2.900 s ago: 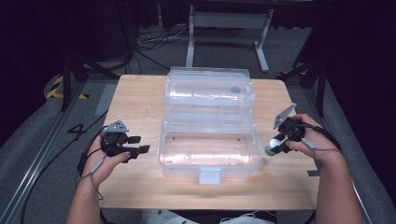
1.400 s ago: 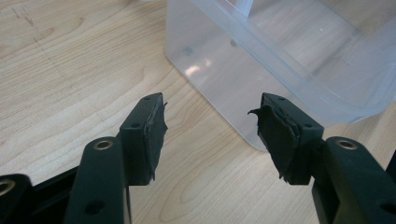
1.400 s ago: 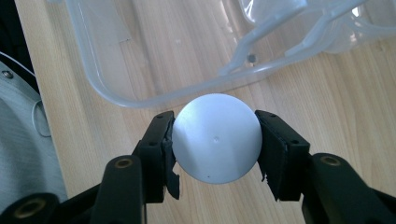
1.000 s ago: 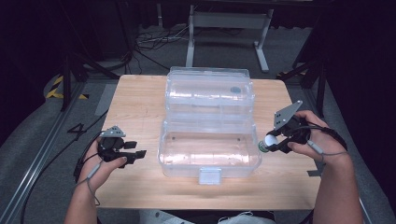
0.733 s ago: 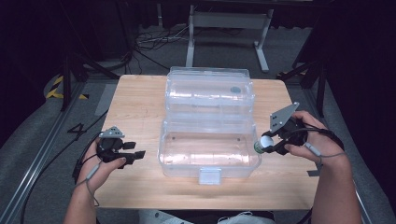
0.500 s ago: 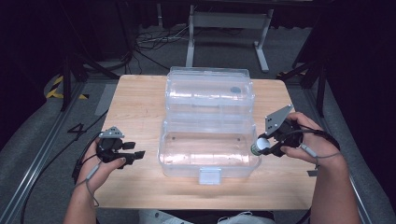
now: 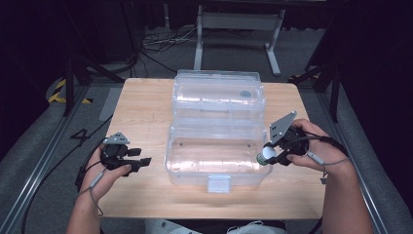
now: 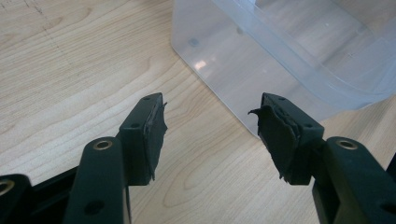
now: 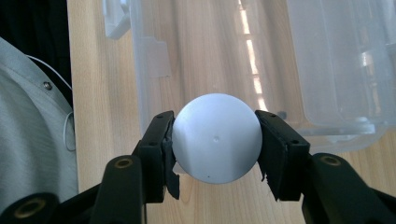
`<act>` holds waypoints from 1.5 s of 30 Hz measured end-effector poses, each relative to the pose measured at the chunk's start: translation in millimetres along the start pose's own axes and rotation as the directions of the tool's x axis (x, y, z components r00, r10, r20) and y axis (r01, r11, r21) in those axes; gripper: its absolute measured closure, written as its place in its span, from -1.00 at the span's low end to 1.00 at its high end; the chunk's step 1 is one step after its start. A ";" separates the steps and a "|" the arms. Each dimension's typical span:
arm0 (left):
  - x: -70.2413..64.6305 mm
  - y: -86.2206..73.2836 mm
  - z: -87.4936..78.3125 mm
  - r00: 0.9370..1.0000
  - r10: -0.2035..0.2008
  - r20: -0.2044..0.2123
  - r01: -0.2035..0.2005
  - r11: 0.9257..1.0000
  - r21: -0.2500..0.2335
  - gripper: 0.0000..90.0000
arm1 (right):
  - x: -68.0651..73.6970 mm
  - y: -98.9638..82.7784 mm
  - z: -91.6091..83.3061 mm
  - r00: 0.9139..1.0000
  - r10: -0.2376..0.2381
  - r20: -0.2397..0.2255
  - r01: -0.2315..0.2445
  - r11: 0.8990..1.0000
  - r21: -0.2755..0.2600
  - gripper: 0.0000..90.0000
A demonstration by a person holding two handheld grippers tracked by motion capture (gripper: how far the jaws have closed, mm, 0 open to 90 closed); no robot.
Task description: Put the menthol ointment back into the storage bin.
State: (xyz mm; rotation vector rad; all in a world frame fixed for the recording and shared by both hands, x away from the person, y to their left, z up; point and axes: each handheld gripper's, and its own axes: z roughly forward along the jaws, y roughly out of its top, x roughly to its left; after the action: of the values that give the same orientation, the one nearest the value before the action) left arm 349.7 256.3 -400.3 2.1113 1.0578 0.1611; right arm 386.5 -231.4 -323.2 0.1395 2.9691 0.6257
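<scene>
Jaws of the right gripper [image 9: 215,140] are clenched on a white ball [image 9: 215,137], carried at the clear box's [image 7: 214,156] right rim; lowering inside, then release, is judged next. Left gripper [image 8: 210,135] is held agape beside the box.

Black two-jaw tongs [image 7: 141,161] with brass-ringed screw holes, torn pads [image 8: 152,133], grey three-cornered plates, thin, seemingly grey cables.

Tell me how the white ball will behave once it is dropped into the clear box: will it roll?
The ball is round and smooth, so it will probably roll across the flat floor of the box until a wall stops it. It looks light, perhaps hollow, so it may bounce. The right tool touches only its sides, so a loose grip could slip.
</scene>
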 end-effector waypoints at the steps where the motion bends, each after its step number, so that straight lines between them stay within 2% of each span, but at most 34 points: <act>1: 0.1 0.0 0.0 1.000 0.000 0.000 0.000 1.000 0.000 -0.07 | -0.1 0.5 0.6 1.000 -0.002 0.000 0.002 1.000 0.004 0.12; 10: 0.5 -0.3 0.0 1.000 -0.001 0.000 0.001 1.000 0.001 -0.07 | -2.5 4.1 9.6 0.999 -0.024 -0.030 0.025 1.000 0.017 0.12; 34: 1.2 -0.9 0.5 1.000 -0.003 0.002 0.003 1.000 0.005 -0.07 | -12.4 3.9 37.2 0.996 0.013 -0.092 -0.006 0.997 0.079 0.12; 45: 1.6 -1.1 0.8 1.000 -0.004 0.004 0.003 1.000 0.007 -0.07 | -14.3 5.8 46.5 0.993 0.009 -0.114 0.002 0.995 0.102 0.12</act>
State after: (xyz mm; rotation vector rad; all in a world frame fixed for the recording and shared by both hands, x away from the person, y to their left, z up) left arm 350.4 257.4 -402.0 2.1156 1.0614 0.1517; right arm 406.7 -209.2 -361.9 0.1211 3.1133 0.4978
